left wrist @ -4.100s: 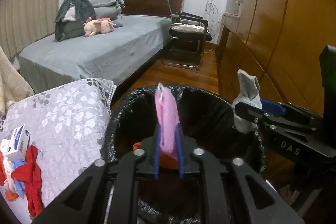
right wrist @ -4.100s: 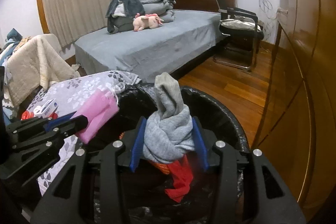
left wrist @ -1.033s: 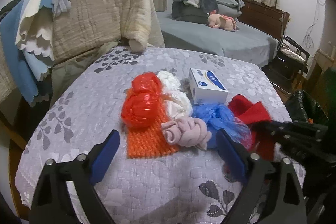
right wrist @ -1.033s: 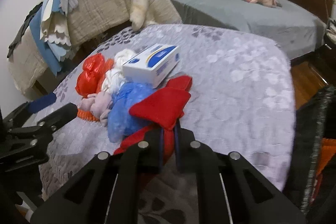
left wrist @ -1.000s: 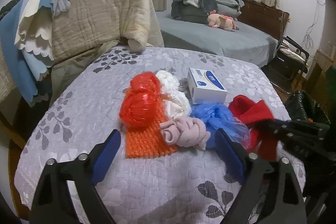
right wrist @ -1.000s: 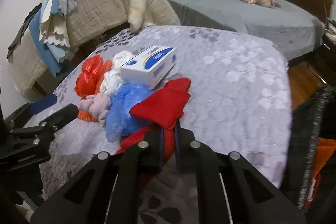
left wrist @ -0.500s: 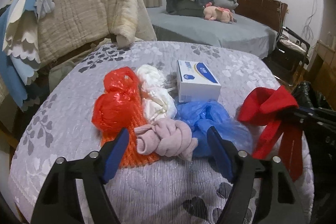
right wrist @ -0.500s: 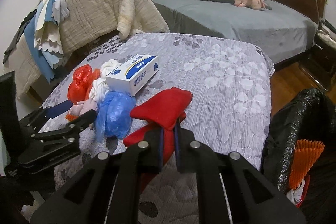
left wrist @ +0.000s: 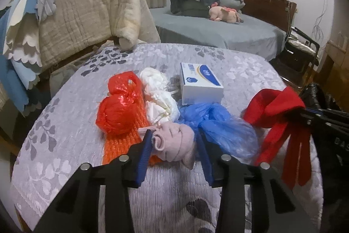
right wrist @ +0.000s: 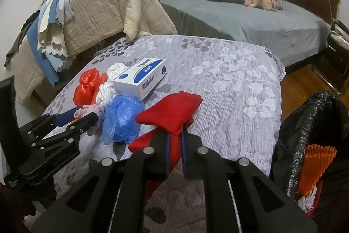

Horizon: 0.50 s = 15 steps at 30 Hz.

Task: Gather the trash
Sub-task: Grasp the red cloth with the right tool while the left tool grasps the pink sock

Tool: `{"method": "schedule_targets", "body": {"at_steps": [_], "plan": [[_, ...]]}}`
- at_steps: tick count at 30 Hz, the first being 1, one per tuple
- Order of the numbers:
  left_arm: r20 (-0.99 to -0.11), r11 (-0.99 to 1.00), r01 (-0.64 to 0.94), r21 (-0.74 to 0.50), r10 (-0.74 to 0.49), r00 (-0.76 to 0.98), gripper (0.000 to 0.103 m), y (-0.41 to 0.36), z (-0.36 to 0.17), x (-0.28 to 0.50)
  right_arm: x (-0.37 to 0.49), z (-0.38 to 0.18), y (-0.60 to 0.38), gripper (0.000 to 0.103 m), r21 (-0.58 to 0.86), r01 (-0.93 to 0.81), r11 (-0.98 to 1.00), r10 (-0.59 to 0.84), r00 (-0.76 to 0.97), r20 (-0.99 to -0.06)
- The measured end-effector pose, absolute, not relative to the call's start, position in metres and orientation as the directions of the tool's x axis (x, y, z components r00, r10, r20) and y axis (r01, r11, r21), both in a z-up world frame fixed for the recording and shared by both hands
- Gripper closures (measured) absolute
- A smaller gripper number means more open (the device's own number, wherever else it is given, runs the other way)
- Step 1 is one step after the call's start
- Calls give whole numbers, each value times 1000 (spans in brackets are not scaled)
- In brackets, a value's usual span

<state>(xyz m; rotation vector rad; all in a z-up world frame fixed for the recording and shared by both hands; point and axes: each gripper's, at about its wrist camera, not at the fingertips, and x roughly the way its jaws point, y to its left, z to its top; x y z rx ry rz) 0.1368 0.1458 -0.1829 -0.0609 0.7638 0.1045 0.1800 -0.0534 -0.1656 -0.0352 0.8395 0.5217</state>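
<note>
Pink knotted cloth (left wrist: 174, 143) on the grey quilted surface (left wrist: 72, 141), between the left tongs (left wrist: 174, 156), just narrowed around it; pad contact apparently made, not certain. Red cloth (right wrist: 172, 115) pinched in fully closed right tongs (right wrist: 174, 154), lifted near the black-lined bin (right wrist: 305, 121).

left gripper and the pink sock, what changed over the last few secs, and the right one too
Four seconds ago both grippers held cloths over the bin; those are gone. Since a second ago the left gripper has come in over the pile, and its jaws have just been closing around the pink sock. The right gripper stays shut on the red cloth, now lifted. The box and bags stayed put.
</note>
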Motion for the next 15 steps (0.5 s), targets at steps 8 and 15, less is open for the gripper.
{"method": "schedule_targets", "body": {"at_steps": [8,15], "plan": [[-665,994,-100,-40,48,745,64,140,-161,122,173,-150,-61,95,183,-458,870,441,557,-704],[-632,996,-79,-46,32,775,64,128,-137,119,165,-130,-70,95,180,-461,869,449,581,-679]]}}
